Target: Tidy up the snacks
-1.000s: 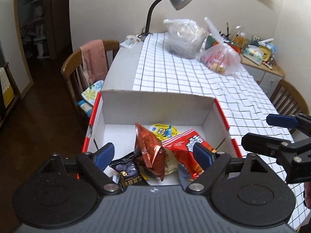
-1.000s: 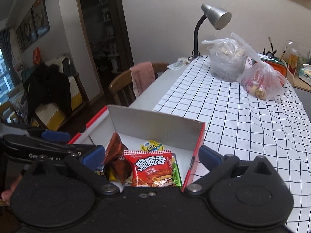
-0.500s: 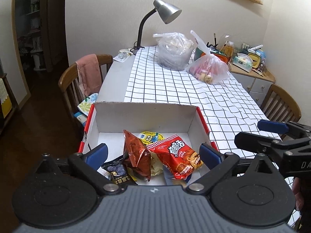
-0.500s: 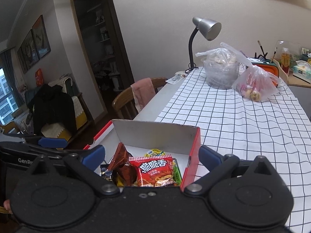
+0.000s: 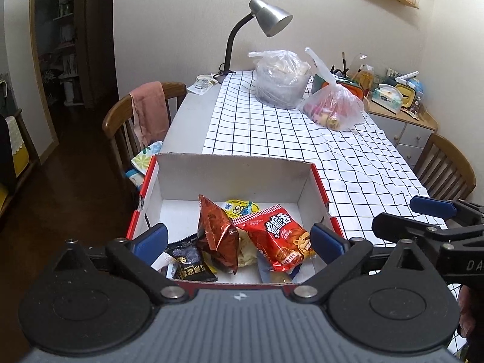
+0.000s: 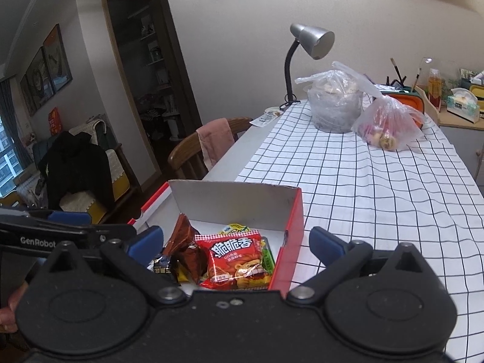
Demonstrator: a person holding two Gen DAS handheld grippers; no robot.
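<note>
A red-and-white cardboard box (image 5: 233, 175) (image 6: 233, 199) stands at the near end of the table. Inside lie a red snack bag (image 5: 278, 236) (image 6: 236, 260), a brown foil bag (image 5: 216, 233) (image 6: 184, 248), a black packet (image 5: 189, 263) and a yellow round pack (image 5: 240, 207). My left gripper (image 5: 239, 242) hangs above the box's near edge, open, with nothing between its blue pads. Over the box's right wall my right gripper (image 6: 236, 243) is open too and holds nothing. In the left wrist view the right gripper (image 5: 429, 220) shows at the right edge.
Two plastic bags (image 5: 279, 80) (image 5: 332, 110) and a grey desk lamp (image 5: 266, 18) stand at the table's far end on the checked cloth (image 5: 302, 139). A wooden chair with a pink towel (image 5: 149, 112) is at the left, another chair (image 5: 444, 169) at the right, a cluttered sideboard (image 5: 396, 99) beyond.
Both grippers have pulled back and up from the box, so the box and snacks look smaller and lower. The left jaws stand slightly wider. The snacks lie still.
</note>
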